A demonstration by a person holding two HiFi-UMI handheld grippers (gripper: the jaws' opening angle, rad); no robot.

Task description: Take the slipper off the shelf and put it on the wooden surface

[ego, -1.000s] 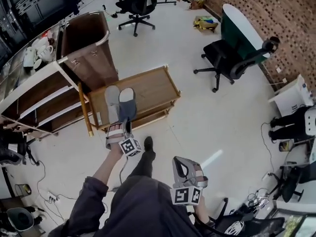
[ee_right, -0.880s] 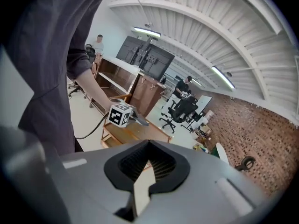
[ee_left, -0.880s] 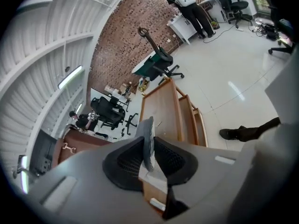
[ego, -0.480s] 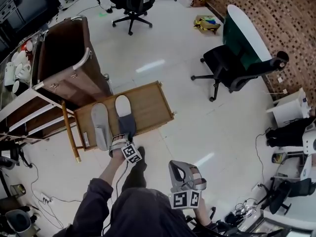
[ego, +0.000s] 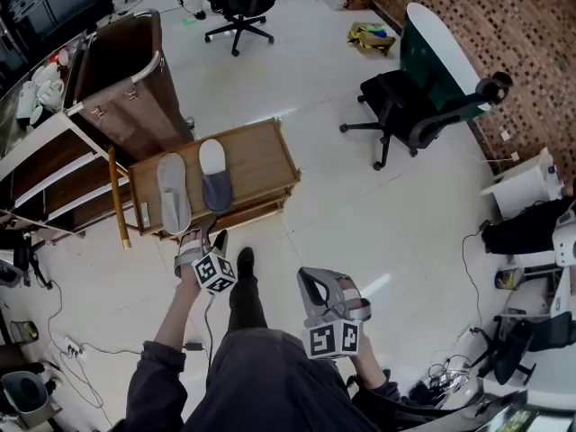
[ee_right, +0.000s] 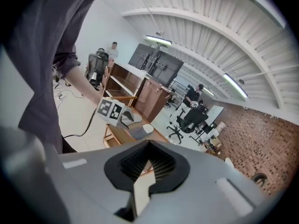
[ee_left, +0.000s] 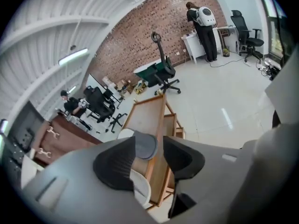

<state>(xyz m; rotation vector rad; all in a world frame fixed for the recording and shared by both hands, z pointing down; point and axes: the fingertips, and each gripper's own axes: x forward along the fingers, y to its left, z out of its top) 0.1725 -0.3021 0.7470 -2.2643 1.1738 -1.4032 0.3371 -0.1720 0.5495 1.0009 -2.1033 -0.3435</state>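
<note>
Slipper (ego: 214, 176) on wood table (ego: 261, 156), toe twd L gripper (ego: 203, 238), jaws opening, empty; R gripper (ego: 317, 286) clenched.

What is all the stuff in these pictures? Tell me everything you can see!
grey slipper: one, pale grey, on the left of the wooden cart's top
two-tone slipper: one, white and dark grey, right beside the grey one
wooden cart: one, light brown, on the white floor
cabinet: one, dark brown, behind the cart
shelf unit: one, white and brown, far left
office chairs: at least two, black, at the top and at the right
brick wall: one, reddish brown, upper right
left claw: one, grey, just short of the cart, opening, holding nothing
right claw: one, grey, low by the person's body, shut, empty
</note>
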